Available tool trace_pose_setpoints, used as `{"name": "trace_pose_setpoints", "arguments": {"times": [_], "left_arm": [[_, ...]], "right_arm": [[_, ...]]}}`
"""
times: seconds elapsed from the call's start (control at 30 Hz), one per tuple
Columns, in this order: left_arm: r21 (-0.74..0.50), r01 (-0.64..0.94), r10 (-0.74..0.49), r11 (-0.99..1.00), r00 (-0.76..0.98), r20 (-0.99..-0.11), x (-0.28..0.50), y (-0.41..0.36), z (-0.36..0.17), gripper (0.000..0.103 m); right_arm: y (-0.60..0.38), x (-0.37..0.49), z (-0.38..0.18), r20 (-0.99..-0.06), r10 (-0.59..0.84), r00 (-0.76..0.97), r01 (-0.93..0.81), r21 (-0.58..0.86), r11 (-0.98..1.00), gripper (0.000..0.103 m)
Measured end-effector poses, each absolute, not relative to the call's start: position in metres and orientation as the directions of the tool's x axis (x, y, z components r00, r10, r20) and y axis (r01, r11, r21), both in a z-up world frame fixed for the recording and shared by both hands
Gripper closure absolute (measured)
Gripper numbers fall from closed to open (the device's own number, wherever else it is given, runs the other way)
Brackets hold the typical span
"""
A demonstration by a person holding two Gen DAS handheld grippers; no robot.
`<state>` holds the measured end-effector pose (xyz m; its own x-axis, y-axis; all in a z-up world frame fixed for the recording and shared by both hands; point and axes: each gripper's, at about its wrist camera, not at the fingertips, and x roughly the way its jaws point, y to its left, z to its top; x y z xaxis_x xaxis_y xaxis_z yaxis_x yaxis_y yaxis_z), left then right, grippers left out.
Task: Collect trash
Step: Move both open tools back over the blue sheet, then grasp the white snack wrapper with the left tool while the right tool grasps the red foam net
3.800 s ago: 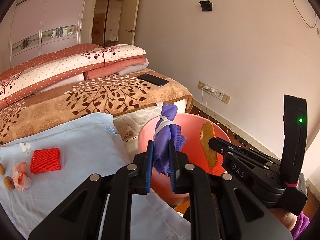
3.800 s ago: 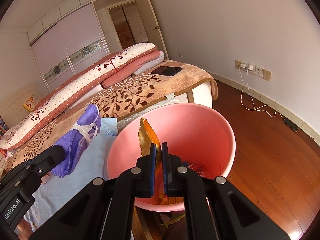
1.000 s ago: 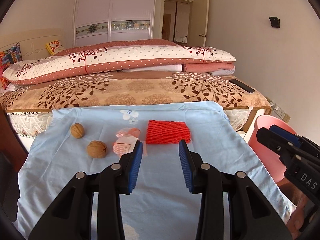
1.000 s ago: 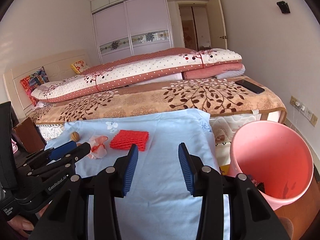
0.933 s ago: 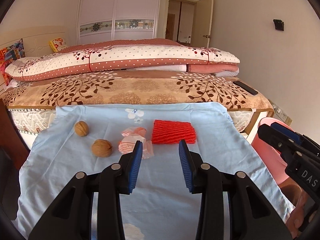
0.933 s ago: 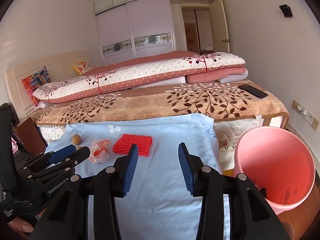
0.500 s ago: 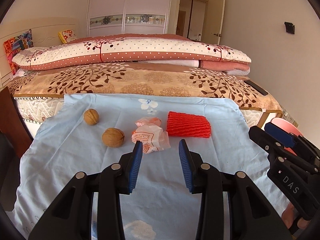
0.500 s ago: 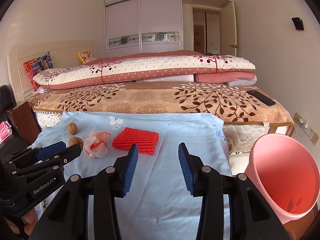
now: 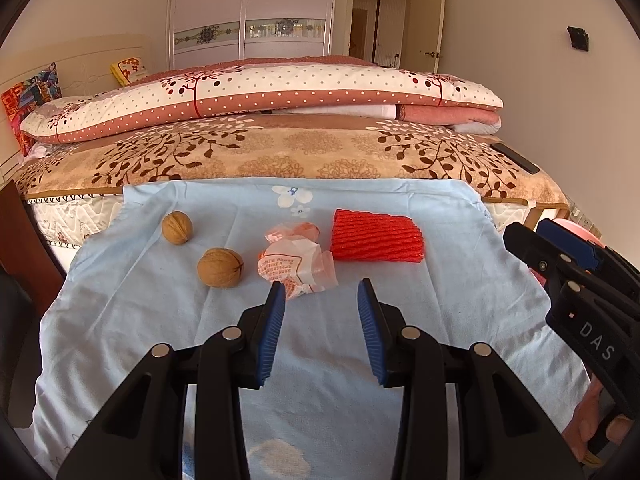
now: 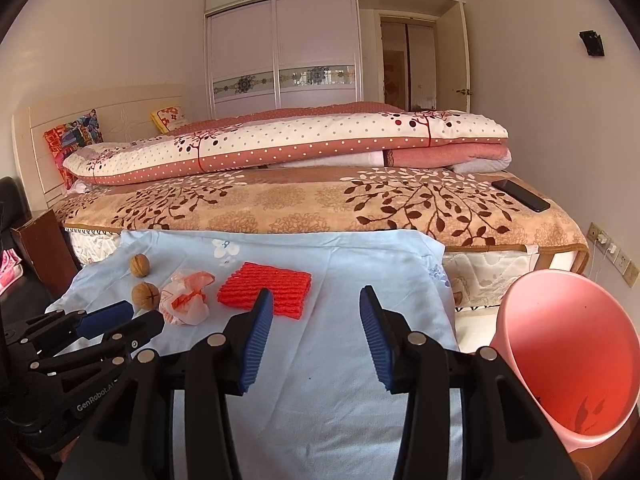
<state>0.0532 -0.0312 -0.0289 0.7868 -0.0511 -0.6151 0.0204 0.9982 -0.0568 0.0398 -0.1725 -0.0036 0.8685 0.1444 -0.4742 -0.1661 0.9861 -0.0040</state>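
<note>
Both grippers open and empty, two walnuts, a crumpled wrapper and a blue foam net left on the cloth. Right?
Wrong on one count: the foam net is red, not blue, as the left wrist view shows. The rest holds: left gripper and right gripper open and empty, two walnuts, crumpled wrapper on the cloth.

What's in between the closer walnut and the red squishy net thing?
A crumpled orange-and-white wrapper sits between the nearer walnut and the red foam net, all on the blue cloth. The left wrist view shows it best.
</note>
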Motion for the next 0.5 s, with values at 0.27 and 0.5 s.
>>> {"name": "trace_pose_setpoints", "arguments": {"times": [0.27,0.5], "left_arm": [[-0.119,0.000,-0.079,0.993,0.747,-0.660,0.058,-0.022,-0.035,0.065],[-0.141,-0.043,-0.064,0.989,0.738,-0.671,0.059,-0.011,-0.037,0.065]], "right_arm": [[-0.170,0.044,-0.012,-0.541,0.171,0.824,-0.192,0.017,0.981,0.043],[-0.158,0.044,-0.017,-0.573,0.202,0.794,-0.246,0.001,0.969,0.039]]}}
